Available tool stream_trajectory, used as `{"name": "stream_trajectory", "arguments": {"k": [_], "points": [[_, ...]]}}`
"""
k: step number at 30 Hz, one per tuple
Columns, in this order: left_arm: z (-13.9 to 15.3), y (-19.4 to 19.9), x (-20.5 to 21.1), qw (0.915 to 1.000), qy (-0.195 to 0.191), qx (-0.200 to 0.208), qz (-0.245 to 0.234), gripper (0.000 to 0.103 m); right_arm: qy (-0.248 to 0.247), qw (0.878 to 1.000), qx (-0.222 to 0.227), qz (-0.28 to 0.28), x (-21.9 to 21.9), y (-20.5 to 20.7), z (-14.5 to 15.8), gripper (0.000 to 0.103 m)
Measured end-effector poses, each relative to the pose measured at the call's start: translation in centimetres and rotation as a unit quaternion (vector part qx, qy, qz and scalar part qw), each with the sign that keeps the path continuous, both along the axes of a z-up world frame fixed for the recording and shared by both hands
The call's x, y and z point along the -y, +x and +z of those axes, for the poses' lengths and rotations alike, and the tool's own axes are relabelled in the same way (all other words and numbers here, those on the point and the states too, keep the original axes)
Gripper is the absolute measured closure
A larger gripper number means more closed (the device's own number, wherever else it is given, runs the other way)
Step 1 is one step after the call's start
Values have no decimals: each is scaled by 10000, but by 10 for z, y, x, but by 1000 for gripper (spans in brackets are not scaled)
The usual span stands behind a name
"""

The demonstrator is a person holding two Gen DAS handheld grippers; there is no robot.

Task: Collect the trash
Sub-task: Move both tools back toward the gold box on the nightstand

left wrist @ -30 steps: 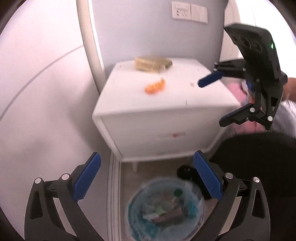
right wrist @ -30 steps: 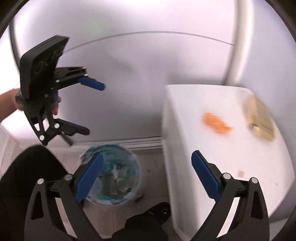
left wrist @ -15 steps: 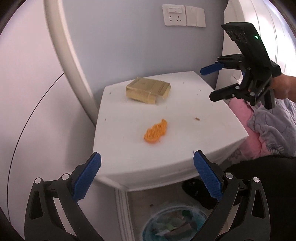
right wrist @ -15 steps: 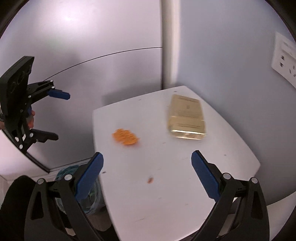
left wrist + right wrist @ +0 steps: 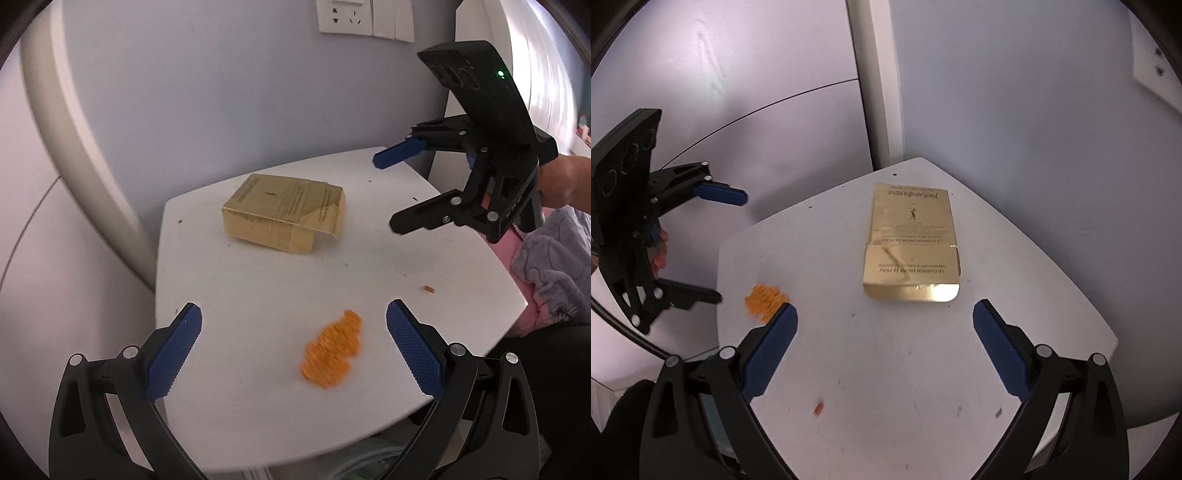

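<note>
Fingers (image 5: pixel 177 347) of both grippers spread, empty; gold box (image 5: pixel 284 214) and orange scrap (image 5: pixel 332 354) uncollected on tabletop (image 5: pixel 369 266).

Both tongs are black skeletal frames with silver screws and blue, finely textured pads (image 5: pixel 413 347). The right tongs (image 5: pixel 388 192) carry a slanted black plate with round holes and a green light (image 5: pixel 500 74).

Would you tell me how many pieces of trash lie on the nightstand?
3: gold box near the wall corner, orange peel at the front, small crumb beside the bed.
</note>
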State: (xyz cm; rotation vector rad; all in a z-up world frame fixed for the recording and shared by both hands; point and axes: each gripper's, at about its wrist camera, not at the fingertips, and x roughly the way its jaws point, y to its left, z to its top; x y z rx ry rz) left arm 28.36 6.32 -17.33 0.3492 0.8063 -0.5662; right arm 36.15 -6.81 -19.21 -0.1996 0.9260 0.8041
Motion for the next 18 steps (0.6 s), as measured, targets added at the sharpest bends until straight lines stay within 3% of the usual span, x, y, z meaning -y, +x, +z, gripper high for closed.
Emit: {"name": "stream_trajectory", "arguments": {"k": [6,18], "points": [[-7,37,-9,9992,-150,-247,-273,6,-56,9993,-313,-187,-24,24,-5,10],[-9,97,-16,9937,178,-751,-809,6,-269,9945,-842,-569,-45,67,-10,10]]}}
